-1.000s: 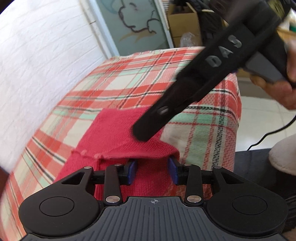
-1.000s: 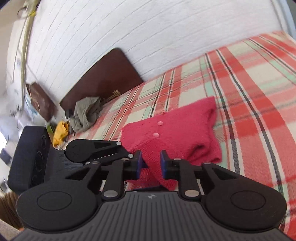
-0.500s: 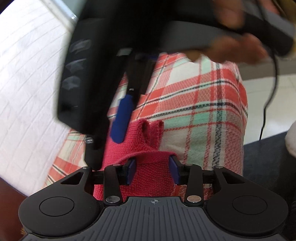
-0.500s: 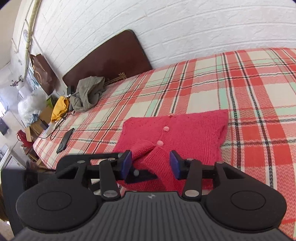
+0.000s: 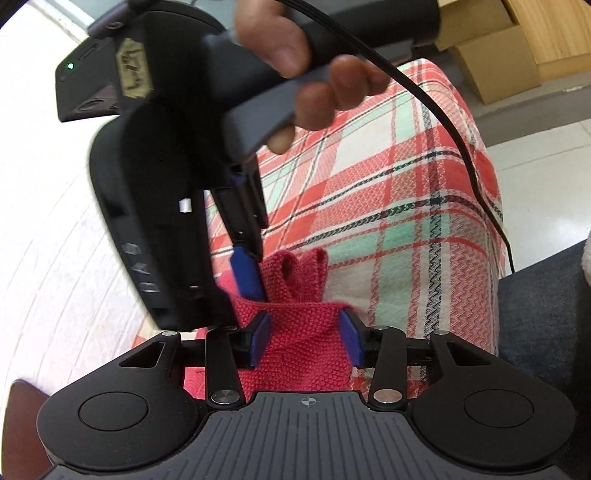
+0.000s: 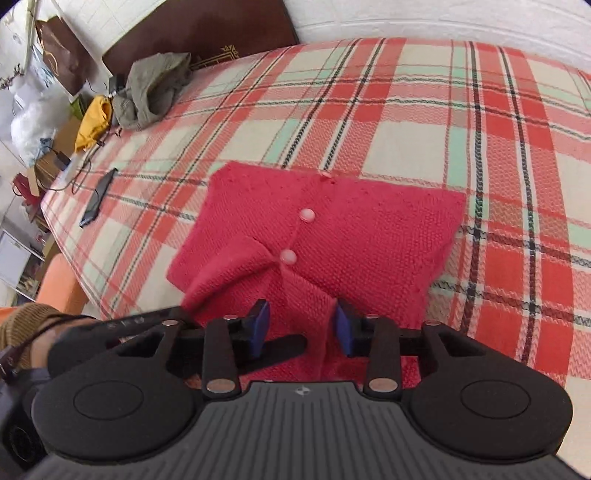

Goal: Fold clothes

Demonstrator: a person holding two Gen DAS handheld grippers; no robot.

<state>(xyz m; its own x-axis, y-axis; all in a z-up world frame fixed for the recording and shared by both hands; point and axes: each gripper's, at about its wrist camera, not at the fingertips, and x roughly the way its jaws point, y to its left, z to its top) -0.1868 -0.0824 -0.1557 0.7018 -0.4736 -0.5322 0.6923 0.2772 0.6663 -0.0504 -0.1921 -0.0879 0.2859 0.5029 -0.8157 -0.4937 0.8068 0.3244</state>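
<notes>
1. Plaid bedding in red, cream and mint covers the bed (image 6: 424,110), which stands against a white brick wall (image 6: 443,14) with a dark headboard (image 6: 207,26) at its far left end.
2. Near that far left corner lie a crumpled olive garment (image 6: 151,88) and a yellow cloth (image 6: 92,122); a dark phone (image 6: 98,197) sits at the bed's left edge.
3. The red knitted cardigan (image 6: 351,236), with pale buttons, lies near the bed's near edge, its body flat and its nearest part gathered upward.
4. The left gripper (image 5: 304,341) has a bunched band of the knit filling the space between its blue pads, which appear to pinch it.
5. The right gripper (image 6: 299,328), held by a hand (image 5: 314,74) and seen from the left wrist reaching down just beyond the left gripper, has a raised ridge of cardigan between its jaws, which are closing; its pads do not yet clearly press the fabric.
6. The step in hand appears to be taking hold of the near edge to start a fold.
7. The next move likely calls for a firm right-hand grip, then lifting both pinched points together and carrying them across the body evenly.
</notes>
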